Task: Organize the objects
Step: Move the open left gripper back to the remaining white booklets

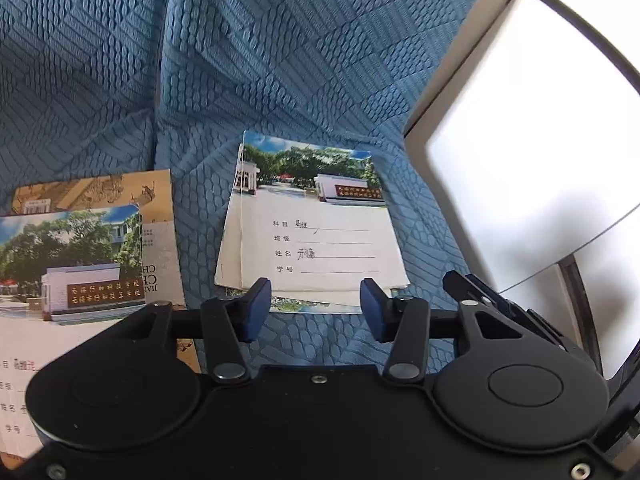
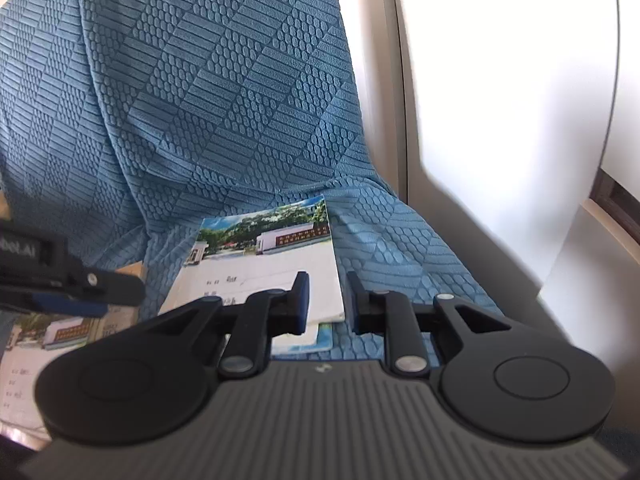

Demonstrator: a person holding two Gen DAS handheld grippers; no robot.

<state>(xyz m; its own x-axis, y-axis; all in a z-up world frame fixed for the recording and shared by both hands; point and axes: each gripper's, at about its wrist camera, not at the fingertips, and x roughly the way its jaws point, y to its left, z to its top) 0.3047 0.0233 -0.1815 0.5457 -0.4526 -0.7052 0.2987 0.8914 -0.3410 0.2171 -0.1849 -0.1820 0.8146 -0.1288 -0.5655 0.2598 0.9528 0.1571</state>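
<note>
A small stack of exercise books (image 1: 312,236) with a school photo on the cover lies on the blue sofa seat, and also shows in the right wrist view (image 2: 264,264). My left gripper (image 1: 316,308) is open and empty, just short of the stack's near edge. My right gripper (image 2: 326,300) is open with a narrower gap, empty, over the stack's near right corner. A second pile at the left has a matching exercise book (image 1: 68,272) on top of a tan book (image 1: 120,192); it also shows in the right wrist view (image 2: 52,344).
The textured blue cover (image 1: 280,60) drapes over the sofa back and seat. A white armrest (image 1: 520,152) rises to the right of the stack. The left gripper's body (image 2: 60,280) shows at the left of the right wrist view.
</note>
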